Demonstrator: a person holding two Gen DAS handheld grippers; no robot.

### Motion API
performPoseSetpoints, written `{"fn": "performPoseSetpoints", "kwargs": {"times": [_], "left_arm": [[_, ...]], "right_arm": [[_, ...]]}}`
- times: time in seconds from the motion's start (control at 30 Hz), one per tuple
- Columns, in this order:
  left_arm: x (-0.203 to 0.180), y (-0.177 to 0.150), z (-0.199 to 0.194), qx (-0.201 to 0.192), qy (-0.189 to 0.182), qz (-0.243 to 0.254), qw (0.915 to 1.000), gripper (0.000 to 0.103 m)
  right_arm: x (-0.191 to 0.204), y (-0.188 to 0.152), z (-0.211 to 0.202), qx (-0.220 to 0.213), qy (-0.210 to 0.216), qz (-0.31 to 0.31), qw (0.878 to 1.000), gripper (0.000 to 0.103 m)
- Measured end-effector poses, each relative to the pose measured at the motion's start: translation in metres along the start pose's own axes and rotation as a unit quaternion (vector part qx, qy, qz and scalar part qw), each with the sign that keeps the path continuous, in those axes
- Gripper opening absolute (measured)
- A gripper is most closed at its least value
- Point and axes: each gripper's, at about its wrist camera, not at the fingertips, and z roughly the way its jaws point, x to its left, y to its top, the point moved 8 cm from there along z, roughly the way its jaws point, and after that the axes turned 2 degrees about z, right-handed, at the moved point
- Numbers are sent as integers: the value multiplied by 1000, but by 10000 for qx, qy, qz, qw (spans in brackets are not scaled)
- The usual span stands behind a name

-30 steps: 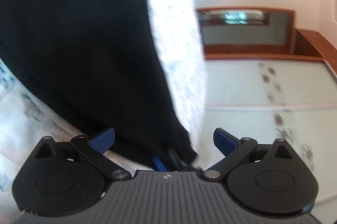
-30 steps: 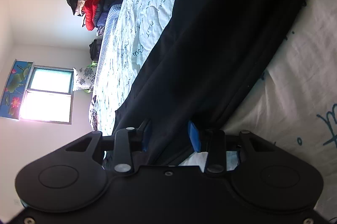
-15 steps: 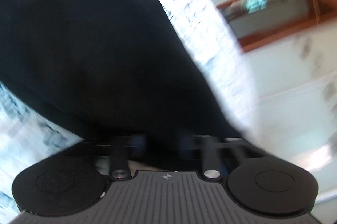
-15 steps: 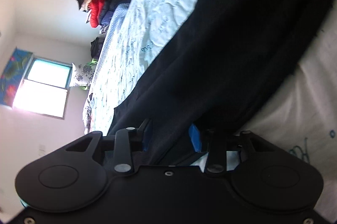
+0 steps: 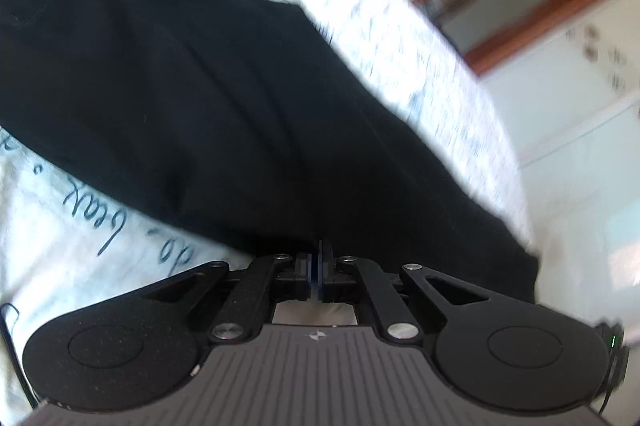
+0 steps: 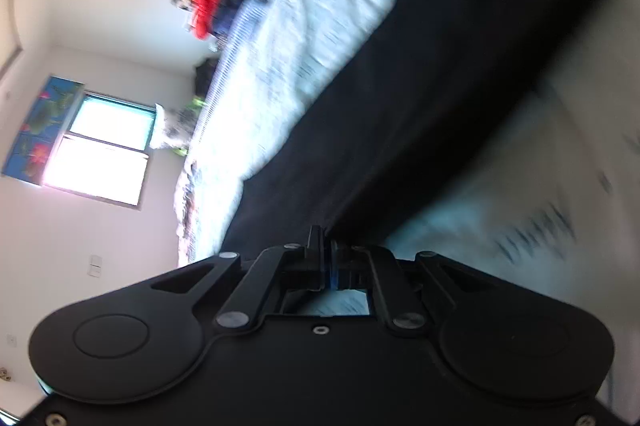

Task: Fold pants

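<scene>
Both tools pinching near edge of black pants (image 5: pixel 224 98): left tool (image 5: pixel 319 268), right tool (image 6: pixel 327 262). Spread along printed bed sheet (image 5: pixel 60 226). No fold yet; all folding left.

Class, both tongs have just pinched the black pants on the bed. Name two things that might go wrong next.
1. The left tongs and right tongs each pinch only the near edge of the black pants, so fabric may slip out.
2. Dragging could rumple the printed bedsheet.
</scene>
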Motion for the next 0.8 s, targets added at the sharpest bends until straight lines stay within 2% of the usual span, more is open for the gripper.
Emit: {"fn": "performPoseSetpoints", "kwargs": {"times": [0.03, 0.07, 0.1, 0.13, 0.17, 0.2, 0.23, 0.27, 0.33, 0.43, 0.5, 0.6, 0.67, 0.7, 0.73, 0.77, 0.8], "left_arm": [[2, -2, 2, -17, 38, 90, 10000, 11], [1, -2, -1, -42, 35, 180, 9998, 12], [-3, -2, -5, 30, -44, 308, 9995, 18], [-8, -2, -9, 130, -122, 455, 9988, 21], [-11, -1, -16, 153, -151, 604, 9979, 31], [-15, -1, -25, 119, -228, 856, 9960, 38], [-20, -3, -33, 125, -298, 1174, 9926, 53], [-24, -6, -41, 138, -305, 1543, 9875, 57], [-26, -13, -54, 171, -165, 2082, 9778, 57], [-24, -11, -67, -115, 104, 2715, 9623, 56], [-24, 1, -69, -413, 374, 3040, 9510, 56], [-19, 28, -50, -753, 828, 3276, 9382, 56], [-3, 37, -25, -649, 1236, 3311, 9332, 58], [10, 38, -15, -539, 1385, 3325, 9313, 61], [13, 38, -13, -708, 1280, 3400, 9290, 66], [15, 36, -17, -845, 1253, 3540, 9230, 67], [19, 34, -26, -910, 1281, 3689, 9161, 68]], "right_arm": [[-7, -2, 3, -19, 23, 114, 9999, 4], [-9, -1, 2, -96, 164, 294, 9994, 5], [-6, -1, -2, -113, 306, 365, 9988, 9], [1, 0, -7, -130, 407, 242, 9988, 18], [7, 2, -14, -190, 429, 42, 9989, 37], [12, 5, -22, -314, 390, -166, 9986, 48], [14, 10, -30, -441, 288, -293, 9982, 59], [14, 14, -37, -434, 188, -381, 9982, 59], [10, 20, -48, -253, 13, -400, 9989, 59], [25, 36, -68, -569, 288, -683, 9956, 59], [44, 50, -61, -707, 606, -842, 9921, 59], [68, 71, -11, -473, 1078, -740, 9903, 64], [67, 83, 36, 47, 1303, -409, 9906, 66], [59, 91, 62, 238, 1108, -248, 9932, 66], [44, 103, 81, 238, 654, -165, 9974, 62], [30, 115, 93, 129, 371, -100, 9992, 16], [22, 128, 96, 30, 130, -18, 9999, 1]]}}
